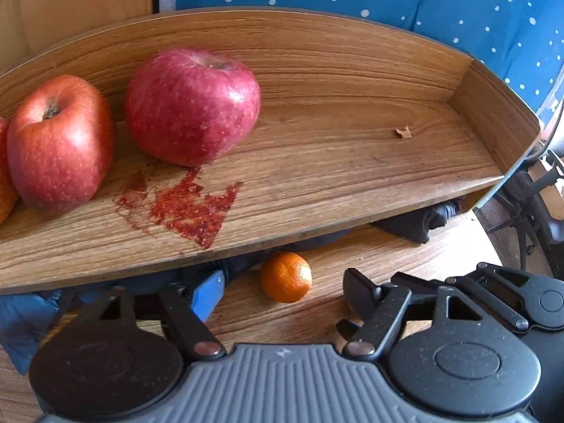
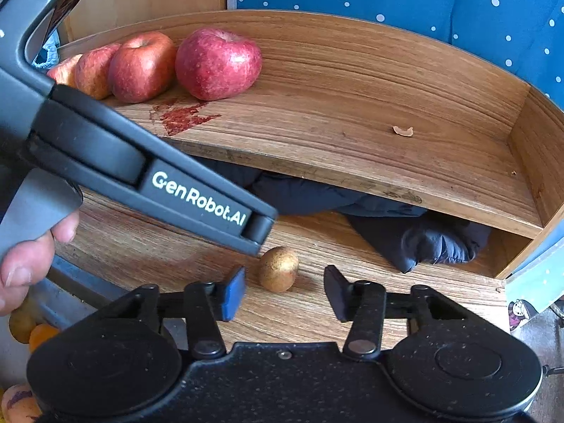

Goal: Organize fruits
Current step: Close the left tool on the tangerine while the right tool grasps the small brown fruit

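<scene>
"GenRobot.AI" printed in white on the left gripper (image 2: 259,227) body, cutting across the right wrist view; its fingers spread wide, released, around a small orange (image 1: 286,276) on the table (image 1: 387,257). Four red apples (image 2: 218,64) lined up on the wooden shelf (image 2: 352,112) above, beside a red stain (image 2: 183,116). Right gripper (image 2: 283,290) likewise released, flanking one brownish fruit (image 2: 278,268), dark cloth (image 2: 416,239) bunched under the shelf behind.
</scene>
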`<move>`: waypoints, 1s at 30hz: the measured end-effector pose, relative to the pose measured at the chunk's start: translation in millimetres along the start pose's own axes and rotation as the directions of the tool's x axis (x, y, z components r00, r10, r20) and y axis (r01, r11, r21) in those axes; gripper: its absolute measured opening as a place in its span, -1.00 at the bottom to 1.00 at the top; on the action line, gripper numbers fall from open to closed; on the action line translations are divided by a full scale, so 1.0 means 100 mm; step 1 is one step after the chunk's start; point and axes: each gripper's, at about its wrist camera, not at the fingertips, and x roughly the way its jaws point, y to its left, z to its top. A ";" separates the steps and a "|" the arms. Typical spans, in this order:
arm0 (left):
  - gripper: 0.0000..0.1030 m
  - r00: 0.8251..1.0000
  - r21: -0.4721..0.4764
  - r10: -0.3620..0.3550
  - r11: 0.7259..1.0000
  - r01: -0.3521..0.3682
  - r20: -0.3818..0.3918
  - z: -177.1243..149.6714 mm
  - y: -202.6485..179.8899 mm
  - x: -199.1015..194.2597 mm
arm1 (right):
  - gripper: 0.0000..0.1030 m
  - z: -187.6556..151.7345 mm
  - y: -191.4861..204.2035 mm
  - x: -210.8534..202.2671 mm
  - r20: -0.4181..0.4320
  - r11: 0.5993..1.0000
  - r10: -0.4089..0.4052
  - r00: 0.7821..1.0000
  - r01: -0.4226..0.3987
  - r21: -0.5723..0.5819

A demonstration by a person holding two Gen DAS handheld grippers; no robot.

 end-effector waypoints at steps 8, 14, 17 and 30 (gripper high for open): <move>0.16 1.000 -0.007 0.009 1.000 -0.009 -0.007 0.00 0.02 -0.02 | -0.33 0.01 -0.01 0.00 0.004 1.000 0.011 1.000 -0.011 0.007; -0.09 0.999 -0.007 -0.016 1.000 0.016 -0.034 0.00 -0.02 0.03 | -0.40 0.02 0.00 0.02 0.003 1.000 0.012 1.000 -0.012 0.006; -0.09 0.999 -0.021 -0.001 1.000 0.000 -0.038 0.03 0.00 0.06 | -0.40 0.02 0.01 0.03 0.000 1.000 0.010 1.000 -0.010 0.008; -0.32 0.999 -0.004 -0.007 1.000 0.007 -0.031 -0.02 -0.01 -0.02 | -0.46 0.03 -0.01 -0.04 0.000 1.000 0.026 1.000 -0.026 0.013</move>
